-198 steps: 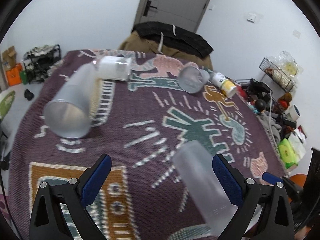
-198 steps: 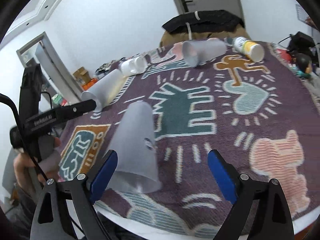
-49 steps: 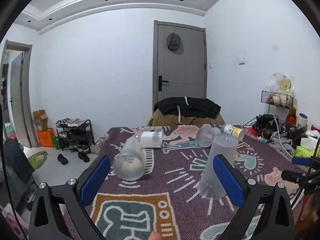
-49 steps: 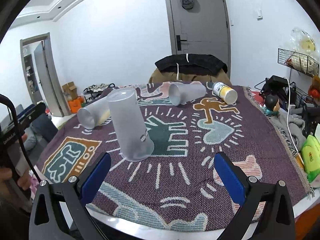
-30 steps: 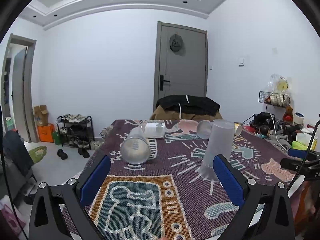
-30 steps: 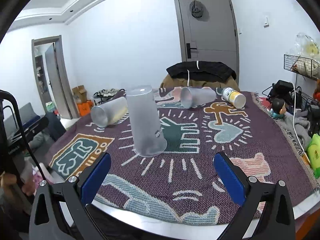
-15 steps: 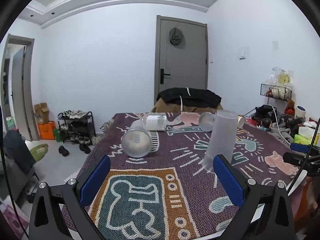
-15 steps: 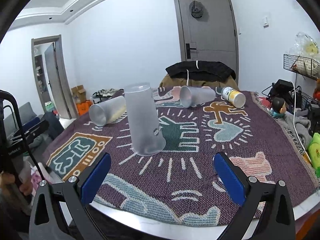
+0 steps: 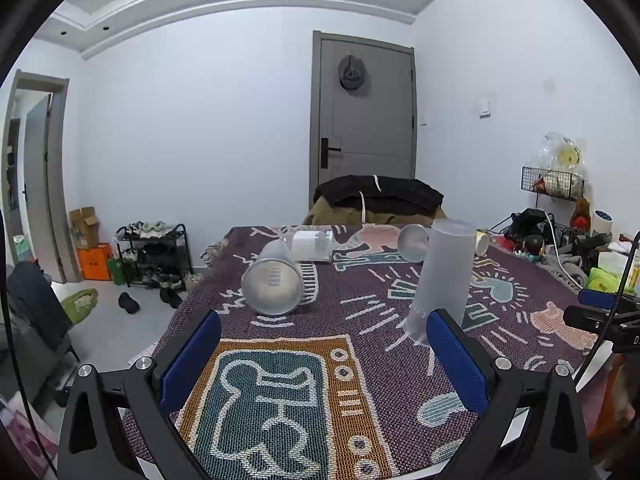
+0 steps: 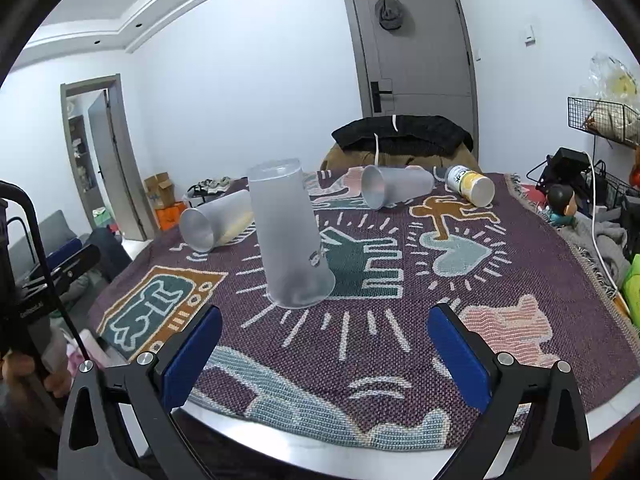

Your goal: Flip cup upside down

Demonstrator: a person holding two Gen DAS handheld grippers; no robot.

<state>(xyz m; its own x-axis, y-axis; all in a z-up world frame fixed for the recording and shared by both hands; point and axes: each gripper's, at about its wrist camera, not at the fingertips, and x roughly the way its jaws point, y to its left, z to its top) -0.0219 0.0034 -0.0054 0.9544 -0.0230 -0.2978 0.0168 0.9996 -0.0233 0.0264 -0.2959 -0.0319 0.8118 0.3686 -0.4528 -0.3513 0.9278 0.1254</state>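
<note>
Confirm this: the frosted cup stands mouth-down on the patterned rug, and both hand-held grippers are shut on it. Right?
Not quite. The frosted cup does stand mouth-down on the rug, but the right wrist view shows both hand-held grippers open and clear of it.

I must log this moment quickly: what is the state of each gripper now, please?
Left gripper: open, holding nothing.
Right gripper: open, holding nothing; the frosted cup stands upside down beyond its jaws.

Bare patterned purple woven cloth [image 10: 360,320] lies between my right gripper [image 10: 324,354], jaws wide, and the inverted frosted translucent plastic cup [image 10: 288,236]; nothing blocks that path. To the cup's left a frosted tumbler on its side [image 10: 214,220] narrows the passage. Behind, another toppled frosted cup [image 10: 394,190] and a yellow-and-white can [image 10: 472,186] lie well apart.
</note>
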